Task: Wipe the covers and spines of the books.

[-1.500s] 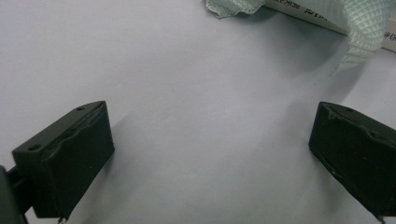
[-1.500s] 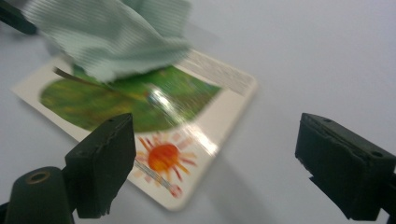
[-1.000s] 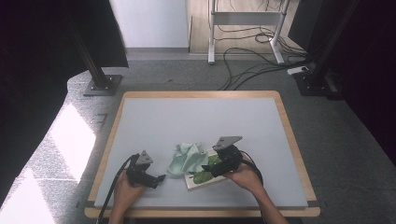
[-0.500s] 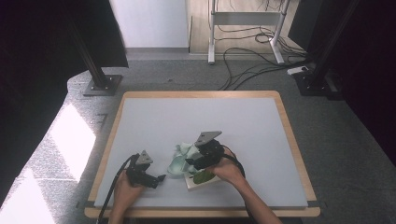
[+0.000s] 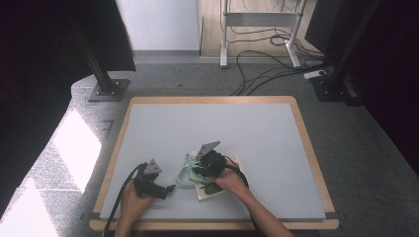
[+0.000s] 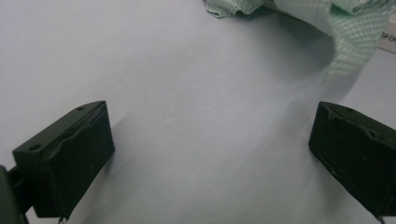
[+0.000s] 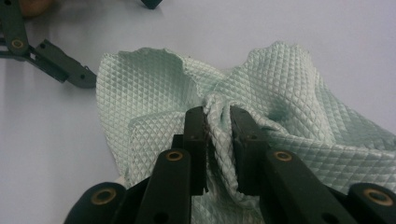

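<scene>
A: What sits on the surface point(image 5: 247, 128), from nine o'clock across?

B: First the left gripper point(image 5: 167, 189), near the six o'clock edge, jaws spread wide with nothing between them. Bare surface lies under it in the left gripper view.

A: And next to it?

B: One pale green quilted cloth point(image 7: 154, 107), bunched up just at its three o'clock. The right gripper point(image 7: 218, 122) has just been closing and now pinches a fold of that cloth between narrow jaws.

A: Any container?

B: One flat pale board point(image 5: 210, 193) under the right hand, with something dark green point(image 5: 212, 187) on it; I cannot tell what.

A: Room to move?

B: Plenty toward twelve and three o'clock, up to the wooden rim point(image 5: 306, 143).
</scene>
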Demonstrator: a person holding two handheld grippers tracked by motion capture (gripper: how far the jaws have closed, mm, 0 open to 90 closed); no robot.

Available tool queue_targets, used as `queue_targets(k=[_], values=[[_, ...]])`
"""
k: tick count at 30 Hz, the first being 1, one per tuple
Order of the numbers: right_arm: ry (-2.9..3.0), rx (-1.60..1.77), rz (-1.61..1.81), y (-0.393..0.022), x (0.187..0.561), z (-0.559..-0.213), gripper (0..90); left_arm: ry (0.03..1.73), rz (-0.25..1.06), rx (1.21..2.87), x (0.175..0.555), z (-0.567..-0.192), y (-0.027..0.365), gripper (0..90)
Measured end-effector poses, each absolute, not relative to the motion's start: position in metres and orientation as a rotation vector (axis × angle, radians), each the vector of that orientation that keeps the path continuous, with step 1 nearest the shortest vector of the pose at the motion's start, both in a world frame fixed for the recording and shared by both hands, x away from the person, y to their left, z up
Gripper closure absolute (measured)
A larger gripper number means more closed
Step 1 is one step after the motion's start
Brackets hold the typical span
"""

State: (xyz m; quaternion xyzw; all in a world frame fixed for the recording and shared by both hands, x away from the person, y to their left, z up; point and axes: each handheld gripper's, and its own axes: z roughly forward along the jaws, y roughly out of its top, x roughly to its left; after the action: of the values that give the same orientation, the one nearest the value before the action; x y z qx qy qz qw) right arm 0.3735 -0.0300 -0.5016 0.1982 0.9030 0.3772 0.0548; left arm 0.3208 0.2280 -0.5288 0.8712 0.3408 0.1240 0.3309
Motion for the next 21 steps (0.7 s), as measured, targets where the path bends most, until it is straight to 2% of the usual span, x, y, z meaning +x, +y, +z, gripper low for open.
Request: queue_targets(k=[10, 21], values=[[2.735, 0.557, 1.12, -0.011, 0.375, -0.501, 78.4, 0.89, 0.326, 2.278, 0.321, -0.529, 0.228, 0.0], [2.708, 0.675, 1.141, -0.044, 0.385, -0.503, 80.3, 0.891, 0.326, 2.277, 0.321, -0.529, 0.228, 0.0]])
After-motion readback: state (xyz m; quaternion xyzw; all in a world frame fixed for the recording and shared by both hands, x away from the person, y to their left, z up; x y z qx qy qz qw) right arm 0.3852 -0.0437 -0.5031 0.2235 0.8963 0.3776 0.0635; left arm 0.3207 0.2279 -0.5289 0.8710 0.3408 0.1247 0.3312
